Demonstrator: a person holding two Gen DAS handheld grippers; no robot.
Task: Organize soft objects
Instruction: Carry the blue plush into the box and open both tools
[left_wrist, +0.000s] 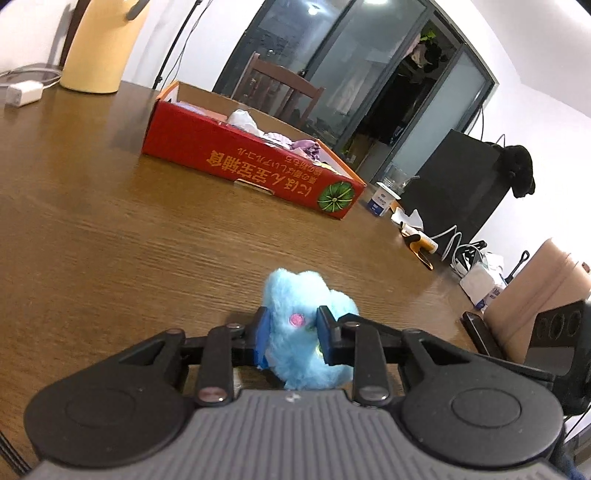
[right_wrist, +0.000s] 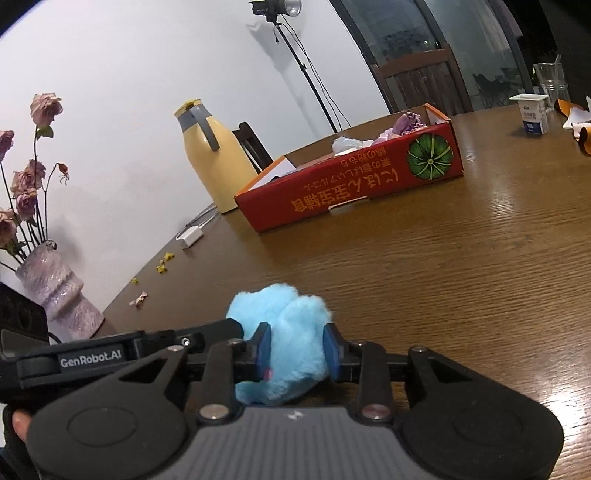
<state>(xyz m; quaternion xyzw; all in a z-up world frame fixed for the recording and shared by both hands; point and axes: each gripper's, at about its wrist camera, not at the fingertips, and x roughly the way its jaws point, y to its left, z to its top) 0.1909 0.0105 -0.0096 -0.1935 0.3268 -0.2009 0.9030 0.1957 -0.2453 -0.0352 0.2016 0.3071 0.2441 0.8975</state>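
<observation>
Blue plush toy (left_wrist: 306, 332), fluffy and pale, sits squeezed between the blue pads of the left gripper (left_wrist: 291, 334), with a small pink spot showing on its fur; the jaws are drawn in narrow and press into the pile on both sides; the same blue fluff (right_wrist: 284, 332) is pinched as well by the right gripper (right_wrist: 297, 349), whose pads dent it from either side, so both claws have hold of the one toy just above the brown wooden table (left_wrist: 92, 221); at the lower left of the right wrist view a gloved thumb shows beside the other gripper's black body, which carries a white brand label.

Further off on the table lies the red cardboard box (left_wrist: 236, 162), low and open-topped, printed with yellow characters and a green pumpkin; inside it are crumpled soft things in lilac and white (right_wrist: 406, 123); the toy is well apart from the box.

Beyond the box a yellow thermos jug (right_wrist: 207, 155) stands near the wall with a white charger (right_wrist: 190, 236) beside it; a lilac vase of faded roses (right_wrist: 55, 291) stands at the table's edge; a small white carton (right_wrist: 532, 114) and a clear glass (right_wrist: 552, 83) sit at the far corner; behind them are a wooden chair (left_wrist: 280, 88) and dark glass doors (left_wrist: 332, 55).
</observation>
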